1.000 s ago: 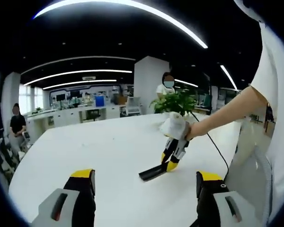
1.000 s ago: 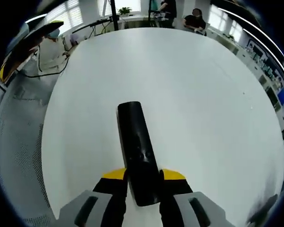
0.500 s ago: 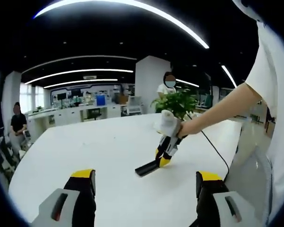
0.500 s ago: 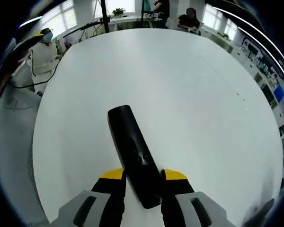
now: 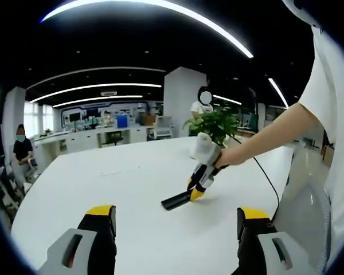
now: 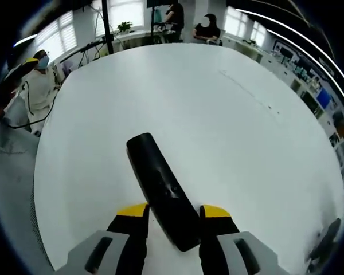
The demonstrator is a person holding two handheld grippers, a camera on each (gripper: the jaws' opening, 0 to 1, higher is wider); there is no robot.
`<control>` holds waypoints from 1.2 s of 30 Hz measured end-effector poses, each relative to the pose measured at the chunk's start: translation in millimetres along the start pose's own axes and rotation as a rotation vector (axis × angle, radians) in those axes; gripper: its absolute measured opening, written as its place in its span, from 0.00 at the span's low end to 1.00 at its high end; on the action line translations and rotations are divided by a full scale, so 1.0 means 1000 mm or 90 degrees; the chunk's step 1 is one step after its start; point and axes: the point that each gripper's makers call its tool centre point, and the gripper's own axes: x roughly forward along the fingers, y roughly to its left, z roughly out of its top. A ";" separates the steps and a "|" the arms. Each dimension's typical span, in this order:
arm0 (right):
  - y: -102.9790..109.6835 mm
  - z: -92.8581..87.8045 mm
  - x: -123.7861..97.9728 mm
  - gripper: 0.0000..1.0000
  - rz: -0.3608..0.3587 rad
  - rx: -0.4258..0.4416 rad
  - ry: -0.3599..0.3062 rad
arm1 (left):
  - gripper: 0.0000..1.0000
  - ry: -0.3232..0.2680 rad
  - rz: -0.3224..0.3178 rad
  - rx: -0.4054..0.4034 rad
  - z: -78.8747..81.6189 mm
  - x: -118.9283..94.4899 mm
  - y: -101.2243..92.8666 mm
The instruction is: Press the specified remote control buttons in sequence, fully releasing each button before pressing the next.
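Now your right gripper point(image 6: 172, 220) has its jaws closed on the near end of the remote point(image 6: 162, 192), and over the last second the far end has swung toward the left of the right gripper view — it ran nearly straight ahead before, and it now lies at a clear slant. In the left gripper view the remote point(image 5: 176, 200) hangs low over the white table point(image 5: 132, 189), its free end dipping close to the top; whether it touches I cannot tell. Your left gripper point(image 5: 175, 229) is empty, jaws wide apart, held well back from the remote and unchanged. No button is being pressed yet, so I judge you are only positioning the remote — bring the left jaws forward next. Farther off, a potted plant point(image 5: 213, 123) stands at the table's far edge.
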 end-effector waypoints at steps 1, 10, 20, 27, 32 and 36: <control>-0.002 0.001 -0.003 0.36 -0.014 -0.003 -0.026 | 0.90 0.000 0.000 -0.002 0.000 0.000 0.000; -0.001 -0.010 -0.025 0.64 -0.052 0.087 -0.132 | 0.90 0.007 -0.005 -0.002 -0.003 0.004 -0.001; 0.011 -0.003 -0.065 0.82 -0.085 0.183 -0.299 | 0.90 0.001 -0.006 -0.010 -0.001 0.004 0.000; 0.028 -0.006 -0.096 0.90 -0.107 0.205 -0.350 | 0.90 0.003 -0.009 -0.010 -0.003 0.005 -0.002; 0.044 -0.008 -0.115 0.92 -0.123 0.207 -0.374 | 0.90 0.002 -0.012 -0.009 -0.003 0.006 -0.003; 0.057 -0.008 -0.126 0.96 -0.133 0.203 -0.392 | 0.90 0.001 -0.012 -0.010 -0.003 0.007 -0.003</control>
